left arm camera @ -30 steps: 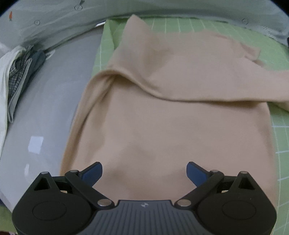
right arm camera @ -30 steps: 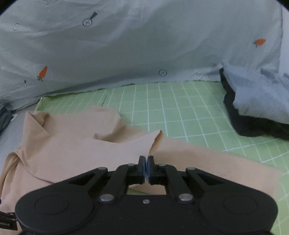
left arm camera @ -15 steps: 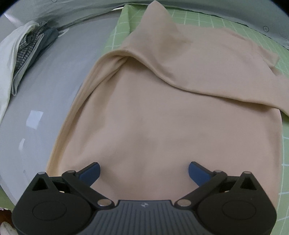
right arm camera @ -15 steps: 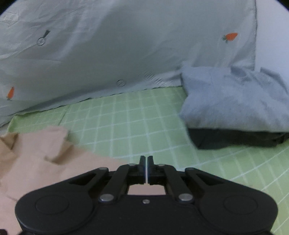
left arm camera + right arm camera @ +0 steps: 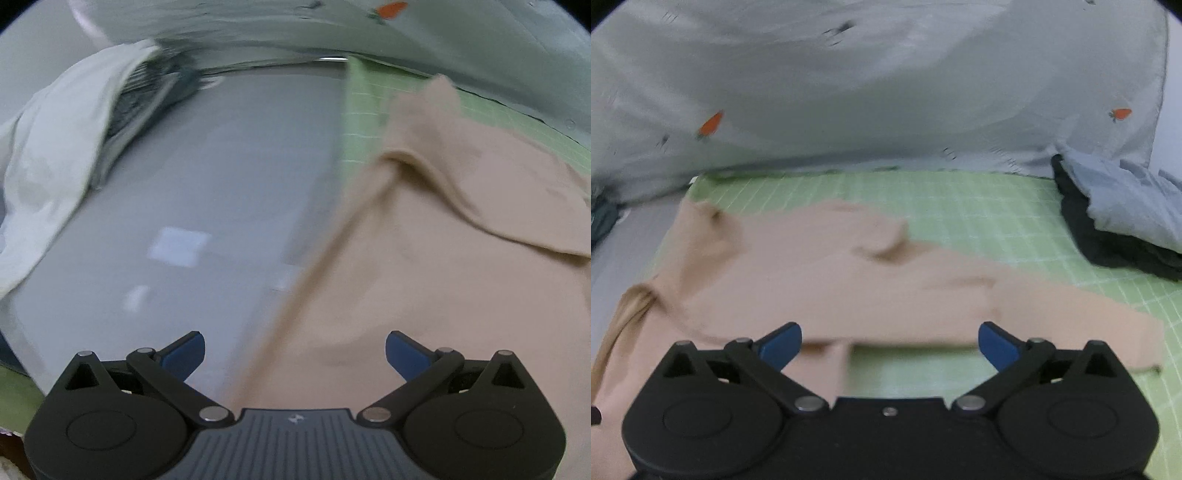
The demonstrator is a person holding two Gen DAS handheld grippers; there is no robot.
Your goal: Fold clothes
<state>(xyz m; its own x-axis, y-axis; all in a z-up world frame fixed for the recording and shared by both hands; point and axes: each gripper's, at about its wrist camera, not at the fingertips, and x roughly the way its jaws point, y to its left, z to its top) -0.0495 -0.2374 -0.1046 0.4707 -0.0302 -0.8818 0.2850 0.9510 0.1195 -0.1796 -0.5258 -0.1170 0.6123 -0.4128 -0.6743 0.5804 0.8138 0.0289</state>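
The beige garment [image 5: 849,280] lies spread on a green grid mat [image 5: 979,221], its left part hanging past the mat's edge onto a grey tabletop [image 5: 207,206]. One fold is laid across its body, leaving a raised diagonal ridge; the cloth is plain and smooth, though both views are motion-blurred.

The left gripper [image 5: 294,350] hovers low over the garment's left edge, jaws spread wide, one blue pad [image 5: 184,349] above the tabletop and the other above the cloth, grasping nothing. The right gripper [image 5: 890,341] is likewise released, fingers wide, over the garment's near edge and a bare strip of mat.

Only the left wrist view shows a pile of pale and checked clothes [image 5: 62,155] on the tabletop's far left. Only the right wrist view shows a stack of blue-grey and black folded garments [image 5: 1126,221] on the mat's right. A grey carrot-print sheet [image 5: 886,92] hangs behind.
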